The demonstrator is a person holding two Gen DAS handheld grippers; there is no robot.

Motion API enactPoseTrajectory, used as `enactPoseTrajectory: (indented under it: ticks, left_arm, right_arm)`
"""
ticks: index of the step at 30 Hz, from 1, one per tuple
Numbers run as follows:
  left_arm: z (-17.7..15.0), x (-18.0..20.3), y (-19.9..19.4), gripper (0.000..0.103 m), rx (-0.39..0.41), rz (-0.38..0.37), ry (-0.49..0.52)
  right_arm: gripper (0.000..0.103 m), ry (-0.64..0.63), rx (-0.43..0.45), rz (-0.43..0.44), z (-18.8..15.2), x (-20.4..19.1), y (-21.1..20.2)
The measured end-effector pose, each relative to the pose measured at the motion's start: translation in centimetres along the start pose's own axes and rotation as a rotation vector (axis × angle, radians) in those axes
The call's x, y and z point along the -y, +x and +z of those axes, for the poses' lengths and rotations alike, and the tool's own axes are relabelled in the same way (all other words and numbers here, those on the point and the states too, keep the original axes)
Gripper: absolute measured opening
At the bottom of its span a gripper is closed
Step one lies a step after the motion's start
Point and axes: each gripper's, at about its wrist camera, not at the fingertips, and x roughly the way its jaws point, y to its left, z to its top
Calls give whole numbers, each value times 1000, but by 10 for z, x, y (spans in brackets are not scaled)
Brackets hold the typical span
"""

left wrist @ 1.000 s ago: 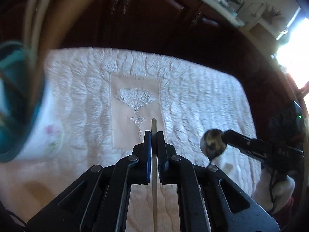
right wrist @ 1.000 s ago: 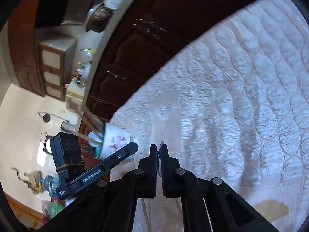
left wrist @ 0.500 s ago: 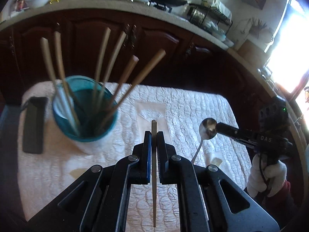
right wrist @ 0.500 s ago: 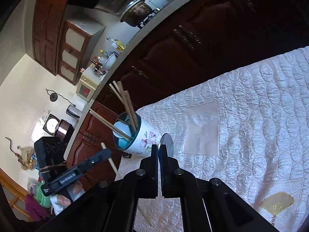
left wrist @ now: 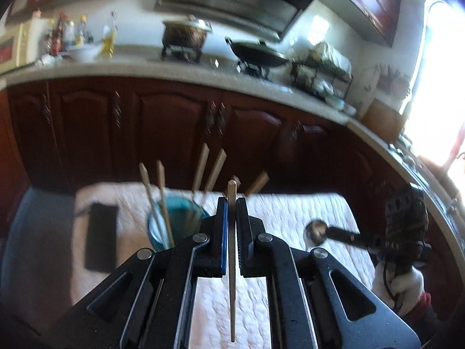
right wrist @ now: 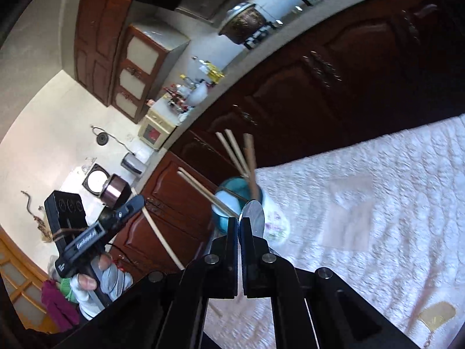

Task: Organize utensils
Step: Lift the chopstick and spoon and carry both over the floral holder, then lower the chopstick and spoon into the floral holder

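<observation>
Left wrist view: the left tool (left wrist: 231, 203) is clamped on a chopstick (left wrist: 231, 261), raised above the quilted worktop (left wrist: 290, 212), near the blue cup (left wrist: 162, 232) of chopsticks.

Right wrist view: the right tool (right wrist: 239, 226) pinches a spoon (right wrist: 253, 218) just before that cup (right wrist: 229, 203); next, I judge, each piece must be tipped upright and lowered in.

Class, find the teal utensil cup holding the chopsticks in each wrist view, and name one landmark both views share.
Left wrist view: the teal cup sits left of centre, partly hidden behind the left gripper.
Right wrist view: the cup is near the centre, just above the right gripper.
Shared landmark: the white quilted cloth under the cup.
</observation>
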Motion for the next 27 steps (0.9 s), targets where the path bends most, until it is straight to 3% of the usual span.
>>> enactPoseTrajectory:
  ticks: [7,15,27]
  left_arm:
    - [39,-16,-8,4,114,84,-4]
    - [63,-34,9,4,212,185,5]
    - [46,-55,61,4,213,251,-15]
  right_arm:
    - [1,-31,14,81,30,-38,27]
    - [1,-47,13,166,61,-69,76]
    - [1,8,-31,167,69,-52,152]
